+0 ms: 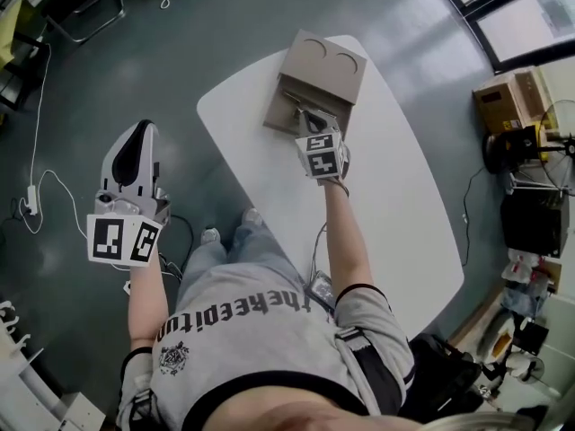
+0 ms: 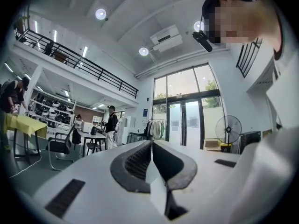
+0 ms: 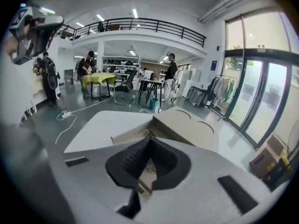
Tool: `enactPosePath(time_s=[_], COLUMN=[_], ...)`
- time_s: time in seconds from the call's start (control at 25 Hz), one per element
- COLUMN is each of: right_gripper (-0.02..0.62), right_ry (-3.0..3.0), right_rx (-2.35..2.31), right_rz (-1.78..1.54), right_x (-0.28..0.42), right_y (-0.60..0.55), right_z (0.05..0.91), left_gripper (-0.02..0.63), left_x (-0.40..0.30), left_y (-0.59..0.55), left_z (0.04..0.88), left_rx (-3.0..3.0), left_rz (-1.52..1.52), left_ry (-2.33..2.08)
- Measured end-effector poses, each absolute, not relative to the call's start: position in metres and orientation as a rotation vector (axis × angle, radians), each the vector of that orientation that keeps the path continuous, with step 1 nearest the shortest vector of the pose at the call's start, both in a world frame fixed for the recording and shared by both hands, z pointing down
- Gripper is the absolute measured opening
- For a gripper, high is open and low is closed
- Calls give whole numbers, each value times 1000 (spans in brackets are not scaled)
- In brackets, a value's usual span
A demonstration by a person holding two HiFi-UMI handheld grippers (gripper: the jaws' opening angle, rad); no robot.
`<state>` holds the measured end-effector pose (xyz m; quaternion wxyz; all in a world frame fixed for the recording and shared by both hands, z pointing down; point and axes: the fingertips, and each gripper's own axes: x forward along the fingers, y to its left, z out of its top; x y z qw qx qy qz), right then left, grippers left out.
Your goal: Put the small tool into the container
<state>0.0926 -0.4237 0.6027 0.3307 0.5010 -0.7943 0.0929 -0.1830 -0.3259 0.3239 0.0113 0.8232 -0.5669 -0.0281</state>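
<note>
The container is a brown cardboard box at the far end of the white table, with an open low tray at its near side. My right gripper hangs over that tray with its jaws shut tip to tip and nothing pinched. In the right gripper view, a small metal tool shows through the gap behind the tips, lying on the cardboard of the box. My left gripper is held off the table's left side over the floor, shut and empty, and it points up into the room.
Cardboard boxes and a fan stand on the floor to the right of the table. Cables run over the floor at the left, near a chair. Several people stand at desks in the background.
</note>
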Motion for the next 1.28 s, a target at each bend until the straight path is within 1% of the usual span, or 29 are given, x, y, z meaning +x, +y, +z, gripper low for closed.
enactPosePath(time_s=[0.2,0.48,0.92,1.28], right_gripper=[3,3,3,3], right_ry=[-2144,-2211,-2249,-2210], right_rx=[1469,1643,1905,2051], right_rz=[351,351,262,190], right_x=[91,82,80,76], right_y=[-394,-352,-283,-224], right_z=[568,506,429,397], left_gripper=[14,14,14,14], left_x=[-184,-172,-141,-128], left_y=[-324,-322,-301,-275], left_z=[316,312,307,301], left_rx=[2614,2675,2805,2870], left_rz=[-141,-213,-236,-248], left_ry=[-1684,-1529,-1266,-1122])
